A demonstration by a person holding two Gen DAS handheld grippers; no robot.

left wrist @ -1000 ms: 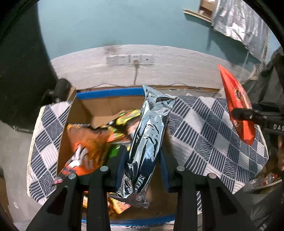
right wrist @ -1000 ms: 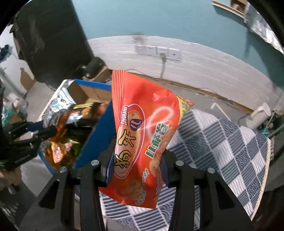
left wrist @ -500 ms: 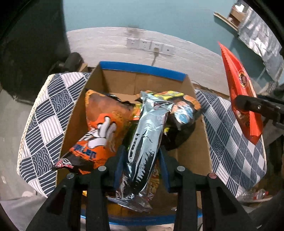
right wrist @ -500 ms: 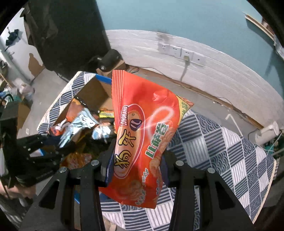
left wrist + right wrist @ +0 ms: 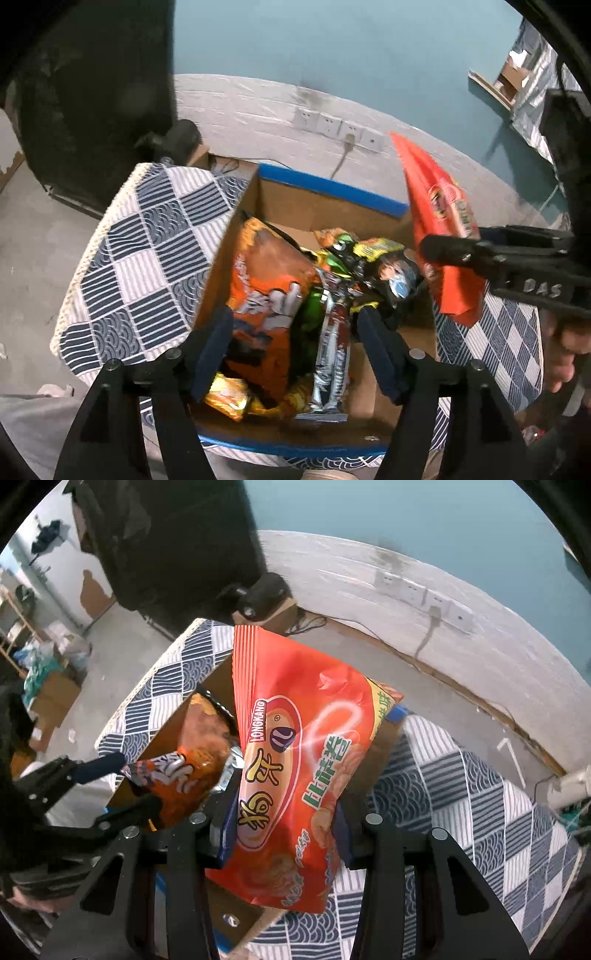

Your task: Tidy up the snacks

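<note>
Snack packets are being gathered into the cardboard box (image 5: 325, 210) that stands on the checked cloth (image 5: 147, 266). The silver foil packet (image 5: 332, 354) lies in the box between the spread pads of the left gripper (image 5: 295, 354), its long axis running along the fingers; the jaws have just been opening and neither pad presses on it now. The red Longkang packet (image 5: 295, 775) is clamped upright in the right gripper (image 5: 284, 834), held above the box's near right corner. From that claw the box's free floor is judged to lie to the left and below, so the right hand is the nearer one for the next drop.
</note>
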